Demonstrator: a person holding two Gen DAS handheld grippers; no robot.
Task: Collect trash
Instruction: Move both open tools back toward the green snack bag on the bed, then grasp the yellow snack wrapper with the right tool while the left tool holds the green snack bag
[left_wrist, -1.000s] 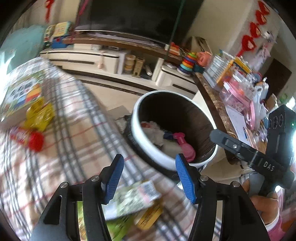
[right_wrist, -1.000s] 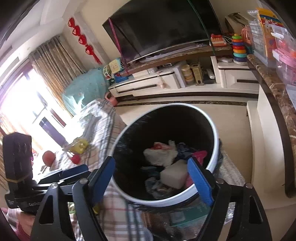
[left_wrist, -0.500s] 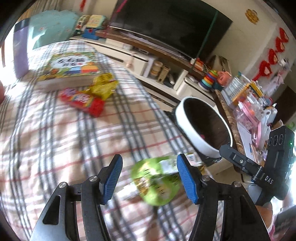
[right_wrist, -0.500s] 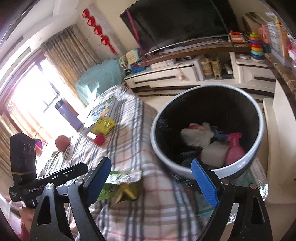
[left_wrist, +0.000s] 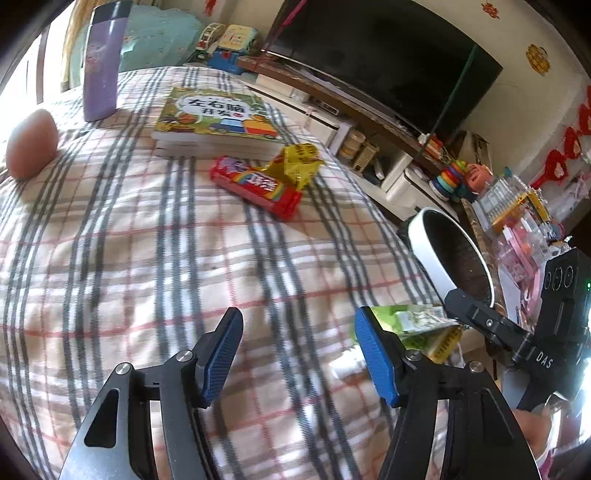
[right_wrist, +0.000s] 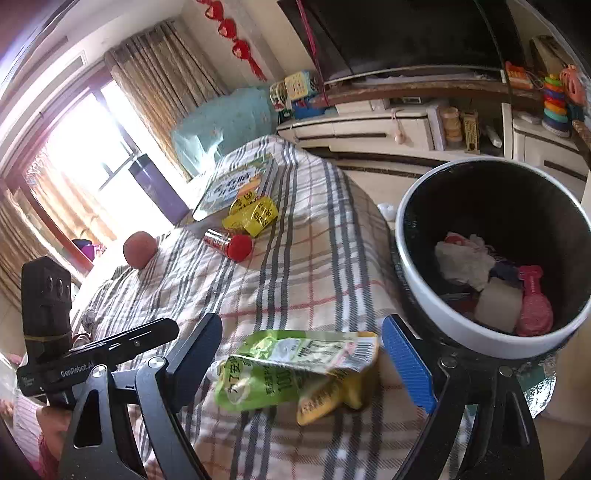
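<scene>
Both views have swung off the trash bin (right_wrist: 495, 258) and back over the plaid-covered table (left_wrist: 147, 240) within the last second. Right gripper (right_wrist: 299, 354): jaws wide, empty, now framing the green snack pouch (right_wrist: 291, 369) lying near the table edge just beside the bin, likely the next pick. Left gripper (left_wrist: 295, 358): wide open, empty; red wrapper (left_wrist: 258, 186) and yellow wrapper (left_wrist: 297, 162) remain farther off by the book (left_wrist: 218, 122).

Surface: table under a plaid cloth (left_wrist: 155, 236), pale with grey and red stripes.
Upper left, left wrist view: purple bottle (left_wrist: 101, 61) upright; reddish-brown ball (left_wrist: 31, 144) near it.
Upper centre: picture book (left_wrist: 216, 123) lying flat.
Beside the book: yellow wrapper (left_wrist: 297, 162) touching red wrapper (left_wrist: 258, 186).
Lower centre, right wrist view: green snack bag (right_wrist: 291, 365), crumpled, near the cloth's edge.
</scene>
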